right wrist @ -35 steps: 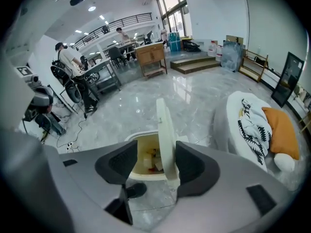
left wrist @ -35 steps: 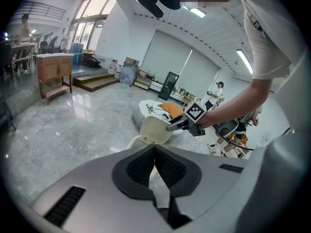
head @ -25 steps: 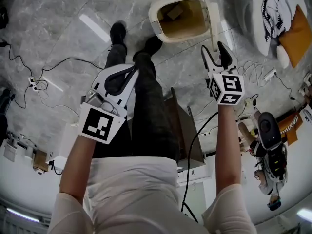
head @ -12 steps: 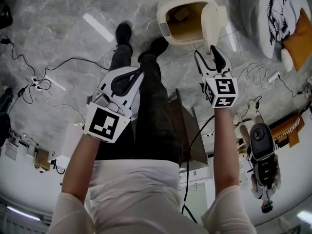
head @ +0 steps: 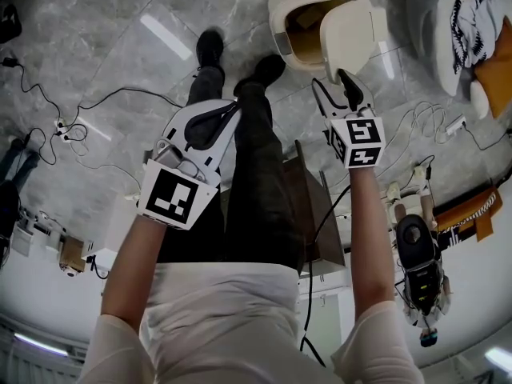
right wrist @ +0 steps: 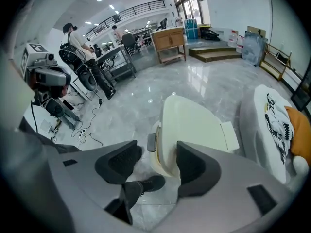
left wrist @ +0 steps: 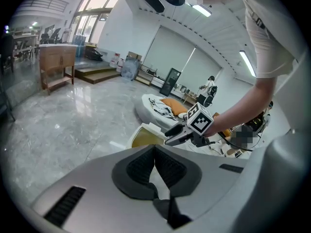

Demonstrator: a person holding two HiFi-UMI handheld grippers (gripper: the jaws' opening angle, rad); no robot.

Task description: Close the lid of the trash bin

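The cream trash bin [head: 282, 16] stands on the marble floor ahead of my feet. Its lid [head: 350, 37] is half raised, tilted over the opening from the right side. My right gripper [head: 332, 85] is open just short of the lid's near edge; I cannot tell whether it touches. In the right gripper view the lid [right wrist: 194, 125] shows beyond the wide gap of the right gripper [right wrist: 156, 157], with nothing between the pads. My left gripper [head: 226, 112] hangs over my left leg, shut and holding nothing. In the left gripper view the left gripper [left wrist: 154, 149] points toward the bin [left wrist: 144, 139].
My shoes [head: 211, 48] stand just left of the bin. Cables [head: 88, 109] trail across the floor at left. A white round couch with an orange cushion [head: 472, 38] lies right of the bin. A brown box [head: 310, 206] is behind my legs, and equipment [head: 418, 256] at right.
The lid has swung from upright down over the bin's opening. My right gripper has moved forward and down toward the bin. The left gripper has barely shifted.
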